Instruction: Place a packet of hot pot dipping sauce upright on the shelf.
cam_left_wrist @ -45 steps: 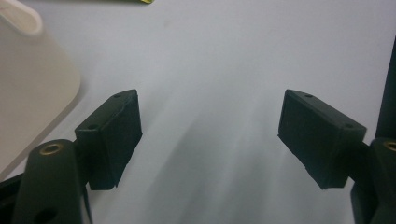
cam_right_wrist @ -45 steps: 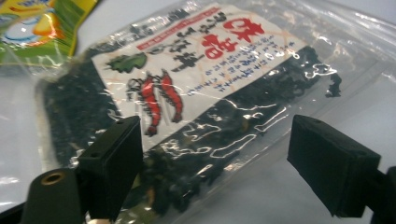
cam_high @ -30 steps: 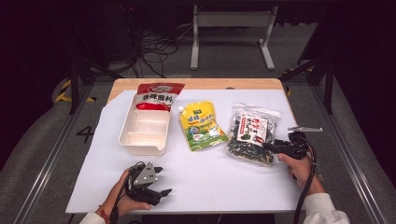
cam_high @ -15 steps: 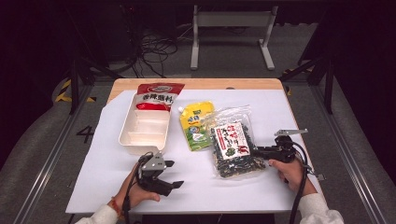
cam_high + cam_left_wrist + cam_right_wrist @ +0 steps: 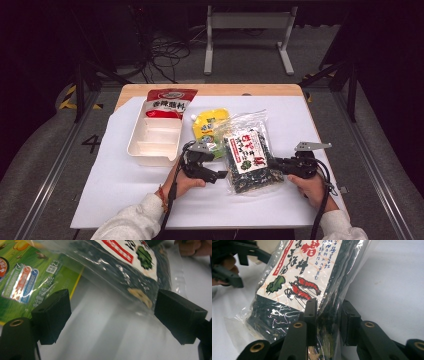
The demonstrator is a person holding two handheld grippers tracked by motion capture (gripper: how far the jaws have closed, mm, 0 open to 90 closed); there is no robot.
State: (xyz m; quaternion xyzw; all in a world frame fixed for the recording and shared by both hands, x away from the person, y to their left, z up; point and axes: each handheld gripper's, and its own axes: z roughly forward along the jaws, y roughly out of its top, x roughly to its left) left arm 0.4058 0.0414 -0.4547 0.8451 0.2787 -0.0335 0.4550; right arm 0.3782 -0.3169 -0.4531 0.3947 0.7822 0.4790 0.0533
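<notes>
- The seaweed bag (image 5: pixel 248 159), a clear packet of dark dried seaweed with a white label showing red shrimp, lay on the white sheet of the tabletop (image 5: pixel 125 190), toward four o'clock from the sheet's middle; its upper left corner lapped over the yellow-green pouch (image 5: pixel 209 125).
- The right tongs (image 5: pixel 274 163) gripped the bag at its three o'clock edge; in the right gripper view the two black jaws pressed on the plastic and the dark seaweed from either side, the label just above them; the jaws had just been closing, with the bag between them.
- The left tongs (image 5: pixel 220 176) stood spread wide at the bag's nine o'clock side; in the left gripper view the jaws framed bare white sheet, with the bag's lower edge lying between them at about one o'clock, and I could not tell whether the right-hand jaw touched the plastic; these jaws had just been opening.
- The white divided tray (image 5: pixel 135 148) sat at nine o'clock from the pouch, near it but apart; the red-and-white packet (image 5: pixel 169 101) rested at the tray's twelve o'clock end, overlapping its rim.
- The person's hands held both tongs from the six o'clock edge of the tabletop; a pale sleeve covered the left forearm.
</notes>
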